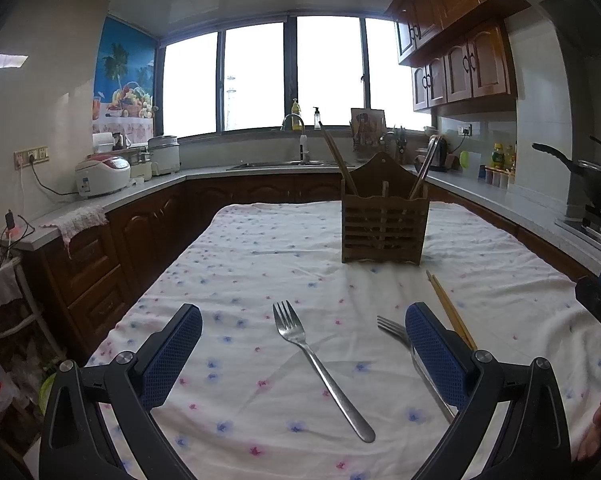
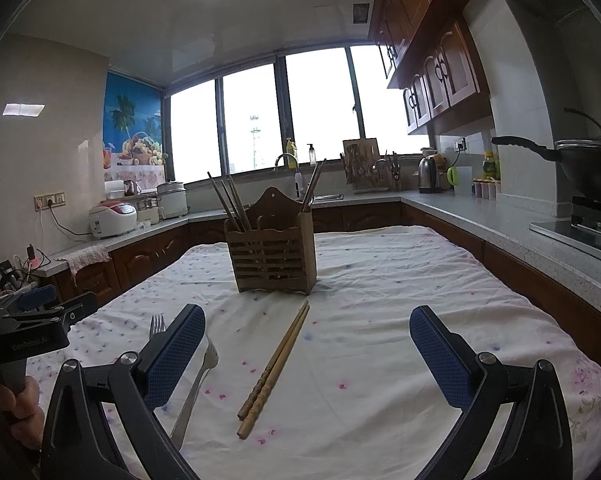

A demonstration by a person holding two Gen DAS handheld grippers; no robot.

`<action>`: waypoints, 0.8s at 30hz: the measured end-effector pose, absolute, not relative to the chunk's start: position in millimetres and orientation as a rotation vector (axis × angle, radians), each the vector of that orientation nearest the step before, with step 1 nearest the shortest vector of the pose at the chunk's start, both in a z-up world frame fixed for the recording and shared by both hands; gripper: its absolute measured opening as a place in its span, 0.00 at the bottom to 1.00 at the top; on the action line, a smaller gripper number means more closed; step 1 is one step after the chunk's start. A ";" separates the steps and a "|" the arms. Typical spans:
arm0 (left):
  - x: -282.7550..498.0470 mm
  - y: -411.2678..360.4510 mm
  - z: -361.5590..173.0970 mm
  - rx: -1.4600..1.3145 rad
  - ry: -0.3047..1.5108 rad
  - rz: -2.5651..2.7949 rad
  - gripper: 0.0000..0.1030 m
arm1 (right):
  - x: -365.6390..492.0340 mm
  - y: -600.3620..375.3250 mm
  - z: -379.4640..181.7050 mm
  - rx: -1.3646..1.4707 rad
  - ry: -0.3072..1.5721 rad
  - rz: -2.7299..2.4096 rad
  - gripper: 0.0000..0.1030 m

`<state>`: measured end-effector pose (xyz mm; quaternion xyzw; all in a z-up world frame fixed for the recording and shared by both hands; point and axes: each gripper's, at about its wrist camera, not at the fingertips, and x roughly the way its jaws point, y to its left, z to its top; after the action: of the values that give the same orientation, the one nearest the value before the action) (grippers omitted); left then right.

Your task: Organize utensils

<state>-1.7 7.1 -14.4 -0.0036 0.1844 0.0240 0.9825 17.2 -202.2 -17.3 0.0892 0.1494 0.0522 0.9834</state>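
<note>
A steel fork (image 1: 320, 372) lies on the flowered tablecloth (image 1: 260, 264) between the fingers of my left gripper (image 1: 303, 312), which is open and holds nothing. A second fork (image 1: 394, 330) lies to its right, partly hidden behind the right finger. In the right wrist view, a pair of wooden chopsticks (image 2: 276, 364) lies between the wide-open fingers of my right gripper (image 2: 307, 312), tips towards the wooden utensil holder (image 2: 272, 252). The holder stands upright further back with chopsticks (image 2: 230, 200) in its left compartment and a handle (image 1: 424, 168) in its right.
Kitchen counters (image 2: 500, 216) run around the table on three sides. A wok (image 2: 588, 168) sits on the stove at the right, and a rice cooker (image 1: 102, 176) at the left. A hand (image 2: 8, 408) holds the left gripper's handle at the left edge.
</note>
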 end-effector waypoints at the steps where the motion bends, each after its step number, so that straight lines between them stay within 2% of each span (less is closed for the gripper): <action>1: -1.8 7.6 -14.2 -0.008 0.372 0.048 0.99 | 16.4 -202.4 -17.5 0.180 0.300 0.105 1.00; 24: -0.3 7.8 -13.8 -0.007 0.375 0.039 0.99 | 16.1 -198.5 -18.0 0.185 0.300 0.109 1.00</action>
<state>-0.3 7.8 -13.8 -0.0033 0.1862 0.0193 0.9823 16.1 -198.5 -18.0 0.0921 0.1493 0.0541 0.9830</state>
